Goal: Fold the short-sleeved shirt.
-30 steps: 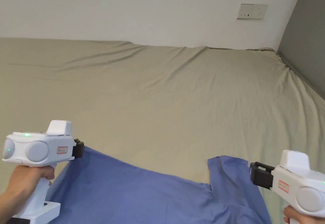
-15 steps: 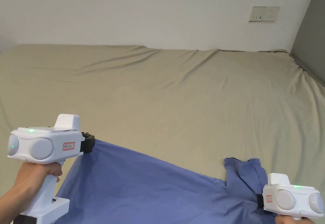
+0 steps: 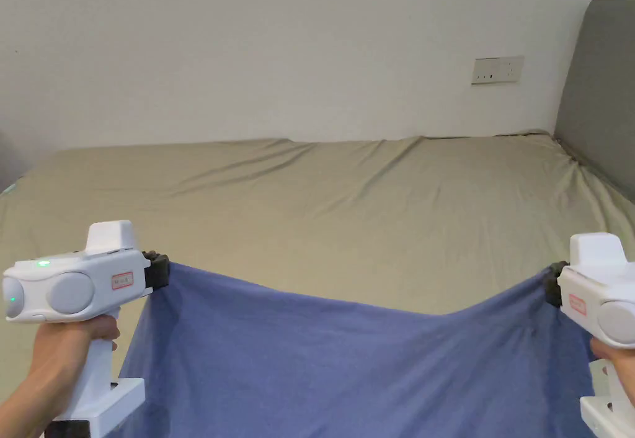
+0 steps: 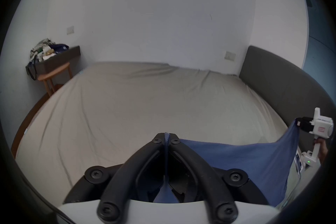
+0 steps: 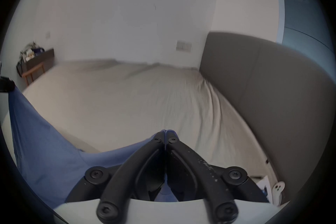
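The shirt [image 3: 347, 365] is plain blue, no pattern. The bed [image 3: 347, 210] wears a plain khaki-beige sheet. Both tongs, left [image 3: 162, 270] and right [image 3: 549, 284], are black on white housings (small red-edged labels). The headboard [image 3: 598, 85] is dark grey.

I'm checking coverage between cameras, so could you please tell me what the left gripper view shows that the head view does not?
Left gripper view: its own jaws pinching the shirt edge at the left gripper, plus a cluttered side table.

Head view: the person's left hand on the handle, and both grippers from outside.

Both: the shirt stretched between left and right gripper, the bed, headboard and wall socket.
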